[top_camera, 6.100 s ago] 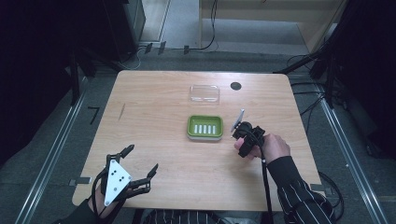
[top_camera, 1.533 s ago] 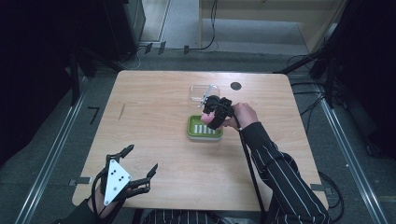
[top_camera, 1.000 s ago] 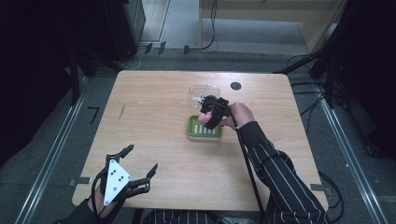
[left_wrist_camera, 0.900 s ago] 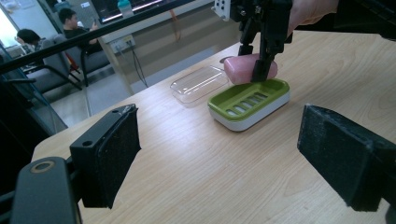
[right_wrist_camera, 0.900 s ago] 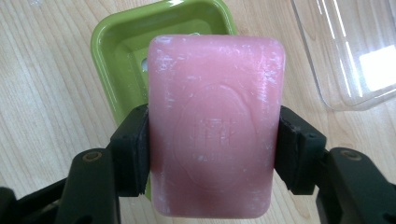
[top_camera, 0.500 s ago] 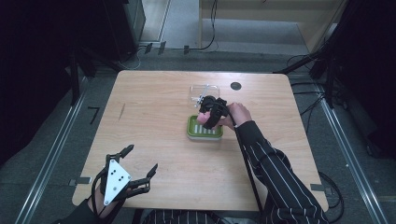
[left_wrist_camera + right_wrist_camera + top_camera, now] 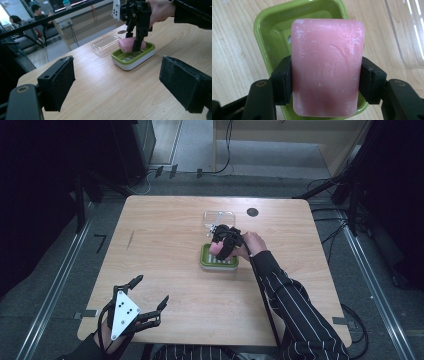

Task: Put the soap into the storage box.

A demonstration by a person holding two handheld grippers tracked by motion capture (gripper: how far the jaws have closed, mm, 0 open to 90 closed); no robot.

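Note:
My right gripper is shut on a pink soap bar, its black pads pressing the bar's two long sides. The bar hangs low over the far end of a green soap dish with a white base. I cannot tell whether the bar touches the dish. In the high view the dish sits at the table's middle, partly under the right gripper. My left gripper rests near the table's front left corner, jaws wide open with nothing between them.
A clear plastic lid lies on the table just beyond the dish, also seen as the clear lid in the left gripper view. A dark round hole sits to its right. Bare wood surrounds the dish.
The right gripper came from the dish's right side over to the dish with the soap. In the last second it crept slightly left and nearer. The left gripper stayed still.

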